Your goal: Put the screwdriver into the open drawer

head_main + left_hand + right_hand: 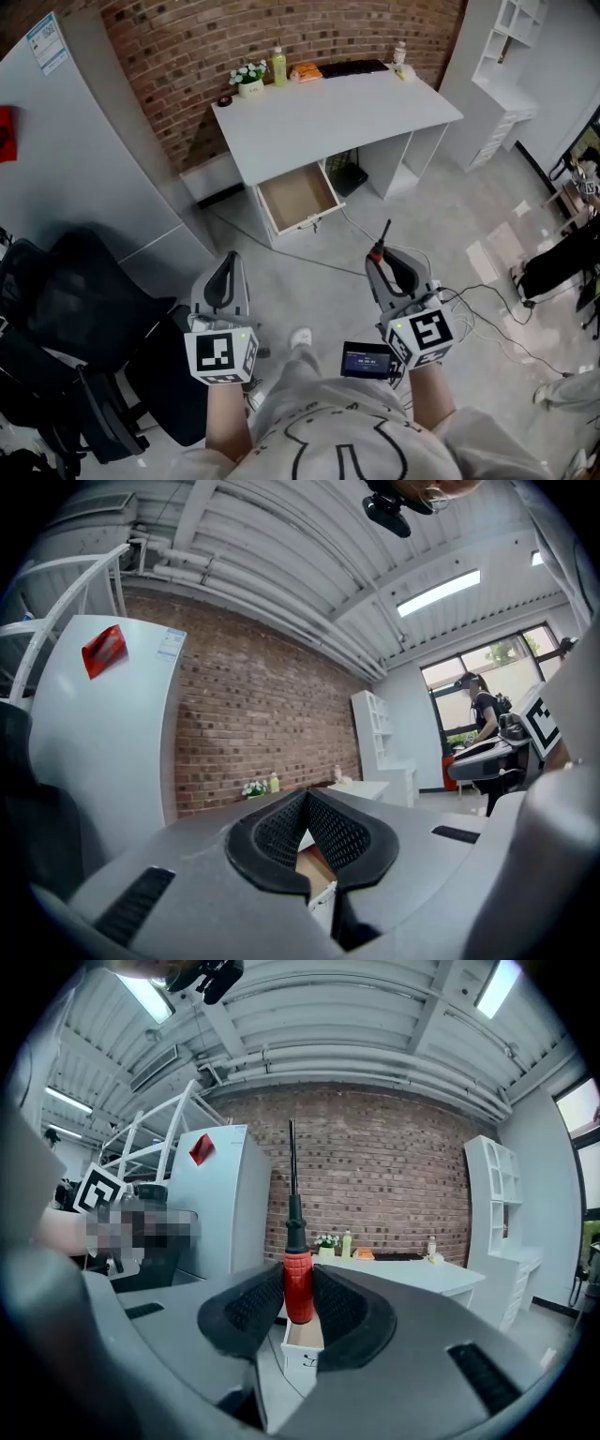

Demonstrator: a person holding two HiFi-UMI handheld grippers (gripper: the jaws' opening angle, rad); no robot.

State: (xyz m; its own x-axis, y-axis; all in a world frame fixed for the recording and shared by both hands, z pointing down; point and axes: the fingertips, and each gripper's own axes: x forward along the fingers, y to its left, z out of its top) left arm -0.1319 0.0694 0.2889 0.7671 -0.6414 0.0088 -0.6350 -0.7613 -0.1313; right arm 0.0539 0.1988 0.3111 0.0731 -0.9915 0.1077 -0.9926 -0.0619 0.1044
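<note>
Up front in your right claw (380, 255): screwdriver (382, 238), clamped by the red handle (298, 1288); pads (251, 1309) pinch it from both sides, black shaft (292, 1171) sticks out past the tips, pointing twd the drawer (298, 223). Left claw (225, 264) is closed on nothing, tips together; it sits level with the right one.

Drawer's pulled out under the white counter (328, 117); inside looks bare. You're well apart from it, standing back on the floor (441, 234); so my read is carry first, then the drop.

Handling, judgement only:
- light, stiff tool, no flex; not fragile
- handle's round + prob smooth plastic; could twist or slide in the pads if you swing fast; keep the approach steady
- weight likely sits in the handle, so the current hold is the right spot; don't regrip on the shaft, it's thin + slick and would pivot
- round body will prob roll; get it low, close to the drawer bottom, before opening; lay it lengthwise so it settles vs a wall, not the front edge
</note>
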